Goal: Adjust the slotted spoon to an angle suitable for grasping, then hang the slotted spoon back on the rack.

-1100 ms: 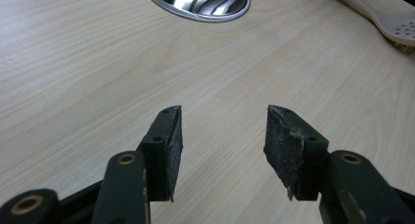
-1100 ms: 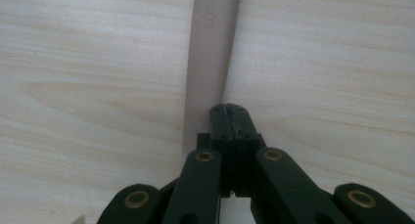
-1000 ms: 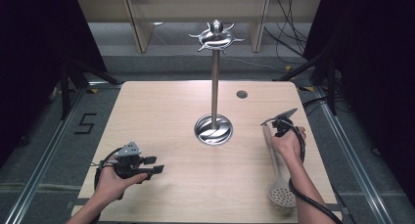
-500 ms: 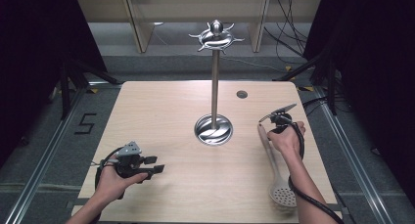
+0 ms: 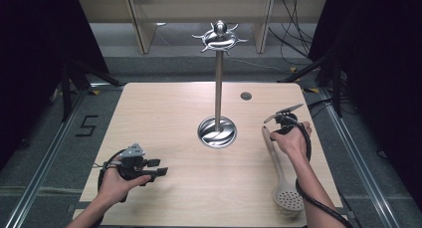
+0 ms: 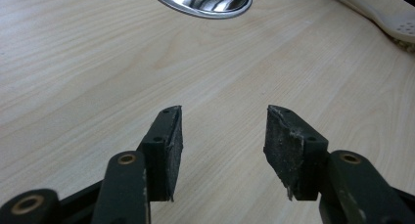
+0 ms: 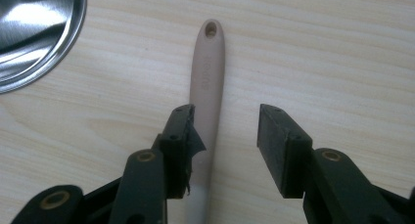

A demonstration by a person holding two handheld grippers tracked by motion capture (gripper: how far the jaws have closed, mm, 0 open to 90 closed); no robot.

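Wood tabletop [image 5: 174, 118] carries a steel utensil stand [image 5: 217, 131] at its middle. Right of the stand's base lies a beige slotted spatula [image 5: 277, 167], its handle end pointing toward the stand. The right gripper [image 7: 222, 136] hovers over that handle, jaws spread, handle beside its left jaw. Left of the stand, the left gripper [image 6: 222, 136] hangs with jaws apart, holding nothing.

The tabletop [image 5: 164, 113] is pale wood with a fine grain. At its centre stands a shiny silver stand [image 5: 217, 131] whose mirrored base shows streaks. At four o'clock lies a beige slotted spoon [image 5: 278, 168], its head dotted with holes. Both grippers' fingers [image 7: 178, 136] are black.
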